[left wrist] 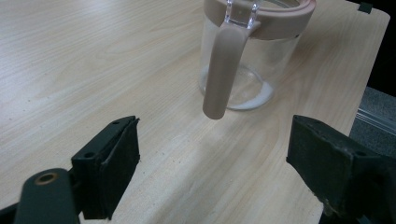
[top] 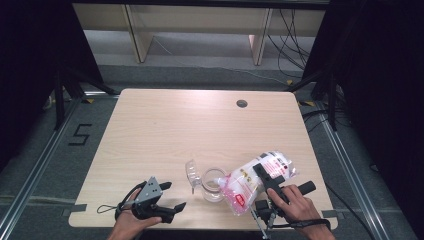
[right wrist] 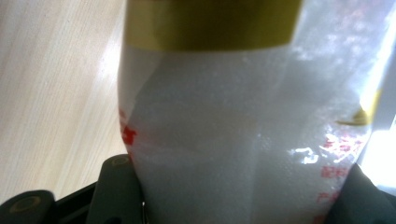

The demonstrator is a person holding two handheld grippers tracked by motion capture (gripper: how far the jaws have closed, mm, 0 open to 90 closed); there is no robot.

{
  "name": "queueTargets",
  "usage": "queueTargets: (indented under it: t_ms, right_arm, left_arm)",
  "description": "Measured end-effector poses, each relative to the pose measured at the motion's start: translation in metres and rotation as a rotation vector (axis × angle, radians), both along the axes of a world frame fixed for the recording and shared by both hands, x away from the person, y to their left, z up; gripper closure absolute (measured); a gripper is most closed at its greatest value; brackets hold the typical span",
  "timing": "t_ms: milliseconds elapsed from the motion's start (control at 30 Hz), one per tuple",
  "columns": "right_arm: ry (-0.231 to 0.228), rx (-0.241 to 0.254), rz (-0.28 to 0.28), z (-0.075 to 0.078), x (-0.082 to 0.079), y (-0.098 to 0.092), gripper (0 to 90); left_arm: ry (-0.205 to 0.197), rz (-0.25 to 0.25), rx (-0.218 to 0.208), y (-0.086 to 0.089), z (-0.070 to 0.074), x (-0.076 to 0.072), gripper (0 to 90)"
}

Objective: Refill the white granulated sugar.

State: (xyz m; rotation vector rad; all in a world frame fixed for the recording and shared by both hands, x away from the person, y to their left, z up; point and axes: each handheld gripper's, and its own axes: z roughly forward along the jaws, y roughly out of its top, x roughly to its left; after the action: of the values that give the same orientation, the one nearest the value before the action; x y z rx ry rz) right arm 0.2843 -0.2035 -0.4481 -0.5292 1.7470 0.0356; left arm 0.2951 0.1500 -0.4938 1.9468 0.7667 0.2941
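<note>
White-powder plastic bag (top: 255,182), pinched by right gripper (top: 268,176), tilts toward clear lidded jar (top: 213,184) at 9 o'clock, probably pouring; left gripper (top: 169,196) waits, jaws spread.

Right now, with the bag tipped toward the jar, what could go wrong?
1. The right gripper clamps a soft plastic bag of white granules tilted at the glass jar; the bag could sag or slip and spill onto the table.
2. The left gripper is open and apart from the jar, so nothing steadies it; a nudge from the bag might shift or tip it.
3. The hinged lid stands open beside the mouth and may catch granules.
</note>
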Motion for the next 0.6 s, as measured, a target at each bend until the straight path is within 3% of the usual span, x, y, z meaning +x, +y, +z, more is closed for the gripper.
queueTargets:
  t_ms: [267,300,467,567,600]
  right_arm:
    - [-0.004,-0.013,-0.023,0.0006,-0.0019,0.0004,47.7]
    - [-0.010,0.002,-0.024,-0.0007,-0.0022,-0.0003,47.7]
    - [-0.020,-0.015,-0.027,0.0013,-0.0018,0.0001,47.9]
    - [-0.024,-0.018,-0.026,0.0027,-0.0017,0.0003,48.0]
    - [-0.025,-0.019,-0.026,0.0030,-0.0019,0.0004,48.1]
  left_arm:
    - [-0.002,-0.002,0.003,-0.0001,-0.0002,0.0001,16.5]
    - [-0.005,-0.005,0.016,0.0006,0.0000,0.0005,16.5]
    - [-0.006,-0.008,0.029,0.0013,0.0002,0.0008,16.5]
    - [-0.017,-0.014,0.014,0.0009,0.0005,0.0014,16.5]
    - [0.000,0.000,0.000,0.0000,0.0001,0.0000,16.5]
